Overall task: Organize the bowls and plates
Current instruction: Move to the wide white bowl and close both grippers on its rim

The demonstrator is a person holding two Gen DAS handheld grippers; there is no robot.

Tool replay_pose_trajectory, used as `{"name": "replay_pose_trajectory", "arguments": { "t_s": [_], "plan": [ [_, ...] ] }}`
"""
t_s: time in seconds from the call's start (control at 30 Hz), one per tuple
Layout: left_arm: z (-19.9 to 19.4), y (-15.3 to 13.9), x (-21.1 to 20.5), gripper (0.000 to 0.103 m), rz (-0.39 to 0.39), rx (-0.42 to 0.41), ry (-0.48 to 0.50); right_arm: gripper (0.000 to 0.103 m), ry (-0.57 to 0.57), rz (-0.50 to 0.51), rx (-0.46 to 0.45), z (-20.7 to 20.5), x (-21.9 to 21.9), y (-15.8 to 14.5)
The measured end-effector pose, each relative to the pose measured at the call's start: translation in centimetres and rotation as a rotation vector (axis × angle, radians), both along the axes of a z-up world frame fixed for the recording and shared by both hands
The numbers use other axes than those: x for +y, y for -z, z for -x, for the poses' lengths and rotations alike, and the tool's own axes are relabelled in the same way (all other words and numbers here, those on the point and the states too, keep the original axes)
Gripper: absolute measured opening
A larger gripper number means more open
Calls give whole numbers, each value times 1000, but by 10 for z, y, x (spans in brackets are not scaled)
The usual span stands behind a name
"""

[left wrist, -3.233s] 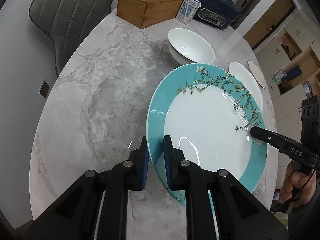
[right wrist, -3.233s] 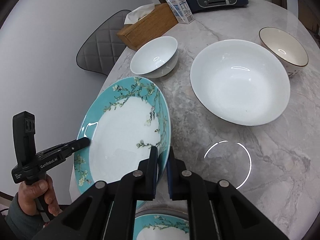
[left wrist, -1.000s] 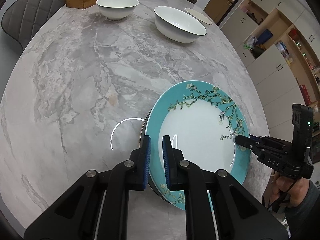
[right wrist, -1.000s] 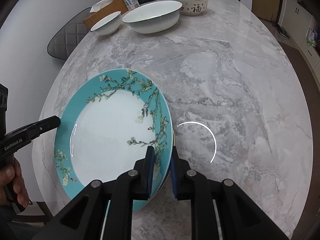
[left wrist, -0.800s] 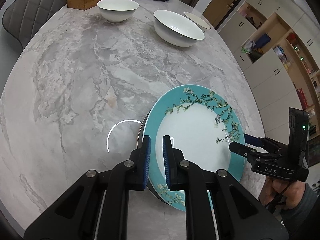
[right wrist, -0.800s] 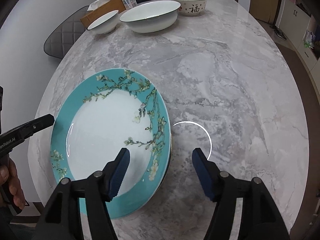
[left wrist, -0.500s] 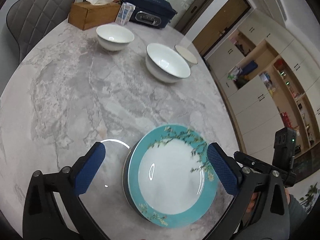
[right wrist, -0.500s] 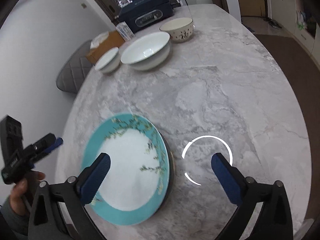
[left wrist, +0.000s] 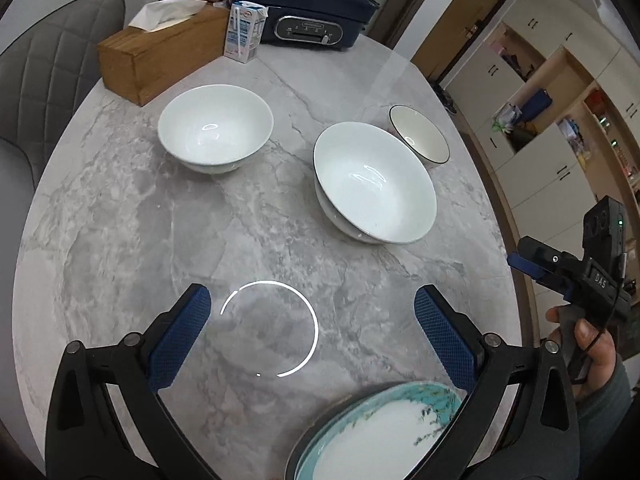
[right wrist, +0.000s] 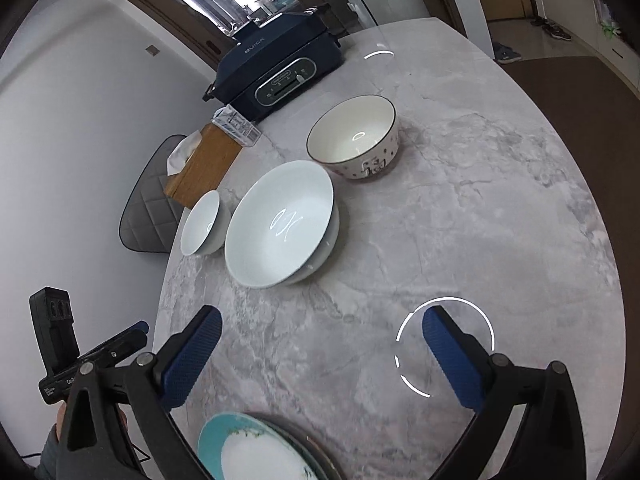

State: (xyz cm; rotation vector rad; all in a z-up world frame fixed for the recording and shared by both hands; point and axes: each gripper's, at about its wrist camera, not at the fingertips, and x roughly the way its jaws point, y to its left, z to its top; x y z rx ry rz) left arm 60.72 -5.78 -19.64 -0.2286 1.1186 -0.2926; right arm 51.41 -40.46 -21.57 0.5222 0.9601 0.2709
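Marble table: it is carrying three bowls far from me, a teal plate stack at the near edge, and a tissue box, milk carton and dark cooker at the back.

Left wrist view, change: the left gripper, clamped on the teal plate a second ago, is now standing wide with nothing between its pads; the plate is lying on the stack, so that placement looks finished.

Left wrist view, position: the plate is sitting below and behind the right-hand pad, apart from it. The small white bowl, large white bowl and dark-rimmed bowl are waiting well ahead.

Right wrist view, change: the right gripper is likewise spread wide and empty, having let go of the plate's rim.

Right wrist view, position: the teal plate is lying beneath the jaws; the large white bowl is nearest ahead, probably next.
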Motion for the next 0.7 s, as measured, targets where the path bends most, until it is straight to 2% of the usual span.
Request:
{"name": "replay_pose_trajectory", "arguments": {
  "t_s": [0.13, 0.2, 0.23, 0.33, 0.5, 0.57, 0.6, 0.63, 0.67, 0.7],
  "plan": [
    [-55, 20, -21, 102, -78, 12, -4, 94, 1, -24, 102, -52, 2, 23],
    [-74, 33, -32, 102, -110, 30, 0, 84, -7, -42, 133, -72, 4, 34],
    [-83, 38, -36, 102, -110, 36, 3, 78, -20, -45, 138, -80, 8, 38],
    [-99, 52, -45, 102, -116, 50, 8, 74, -53, -52, 147, -93, 19, 46],
    [-118, 71, -57, 102, -124, 70, 9, 61, -80, -42, 142, -107, 32, 50],
    [-127, 78, -59, 99, -125, 77, 8, 50, -82, -27, 140, -112, 35, 50],
    [-130, 80, -60, 88, -124, 80, 7, 45, -87, -18, 139, -114, 36, 50],
    [-134, 83, -61, 74, -121, 89, 9, 32, -94, 1, 142, -117, 38, 51],
    [-132, 85, -62, 64, -117, 96, 14, 25, -100, 21, 146, -119, 40, 52],
    [-133, 87, -63, 44, -116, 100, 20, 22, -105, 28, 150, -120, 41, 52]
  ]
}}
